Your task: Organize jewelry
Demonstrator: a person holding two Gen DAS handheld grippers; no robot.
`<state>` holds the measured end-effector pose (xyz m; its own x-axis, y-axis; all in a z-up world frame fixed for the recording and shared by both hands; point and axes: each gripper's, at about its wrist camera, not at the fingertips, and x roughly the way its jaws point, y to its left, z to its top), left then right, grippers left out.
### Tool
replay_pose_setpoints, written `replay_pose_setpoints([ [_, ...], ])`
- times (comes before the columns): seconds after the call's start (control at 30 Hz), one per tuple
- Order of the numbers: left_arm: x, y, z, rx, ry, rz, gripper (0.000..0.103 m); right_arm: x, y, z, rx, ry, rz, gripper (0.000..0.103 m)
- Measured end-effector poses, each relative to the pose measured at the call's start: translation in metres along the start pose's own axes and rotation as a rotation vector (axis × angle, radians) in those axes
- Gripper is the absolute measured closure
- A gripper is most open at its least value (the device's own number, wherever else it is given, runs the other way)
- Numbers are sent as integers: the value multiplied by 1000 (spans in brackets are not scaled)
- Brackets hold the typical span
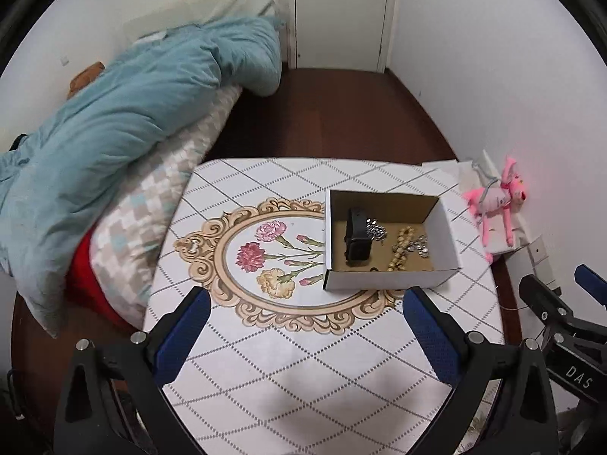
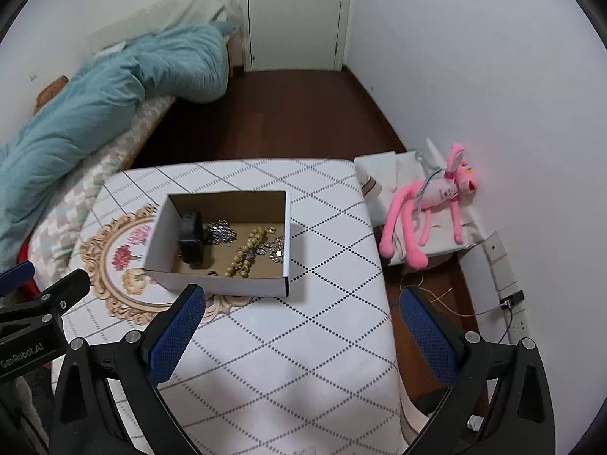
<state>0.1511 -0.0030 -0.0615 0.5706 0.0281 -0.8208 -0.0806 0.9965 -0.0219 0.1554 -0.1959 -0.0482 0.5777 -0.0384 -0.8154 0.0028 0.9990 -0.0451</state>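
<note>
1. A cardboard box [image 1: 392,278] holding the jewelry is seen on the patterned table [image 1: 303,360], toward its far right in the left wrist view.
2. Inside, a black watch [image 1: 357,240] lies with its long axis running from 6 to 12 o'clock; a beaded bracelet [image 1: 400,250] lies alongside, silver chains [image 2: 222,231] between and beside them.
3. A power strip [image 2: 512,297] at 3 o'clock is shown only in the right wrist view.
4. A small item by the box's near wall is too small to identify.
5. The left gripper [image 1: 305,335] and right gripper [image 2: 301,335] are held spread wide, empty, above the table.

"DAS" on right tongs [image 1: 580,288] (partial); "GenRobot.AI" on left tongs [image 2: 34,280].
</note>
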Motion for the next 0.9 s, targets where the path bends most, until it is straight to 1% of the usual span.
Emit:
replay_pose_setpoints([
  [0.23,-65,0,-7,6,-84,-30,0,-74,-5,-7,30,-99,17,0],
  [0.33,-90,-2,-9,19,-125,-35,0,-105,-6,-10,31,-144,10,0],
  [0.57,-133,-2,-13,40,-189,-32,0,-156,-8,-16,40,-204,13,0],
  [0.73,-145,-2,-16,43,-193,-39,0,-179,-11,-20,47,-233,14,0],
  [0.9,-147,-4,-19,39,-187,-34,0,-185,-12,-21,53,-227,19,0],
])
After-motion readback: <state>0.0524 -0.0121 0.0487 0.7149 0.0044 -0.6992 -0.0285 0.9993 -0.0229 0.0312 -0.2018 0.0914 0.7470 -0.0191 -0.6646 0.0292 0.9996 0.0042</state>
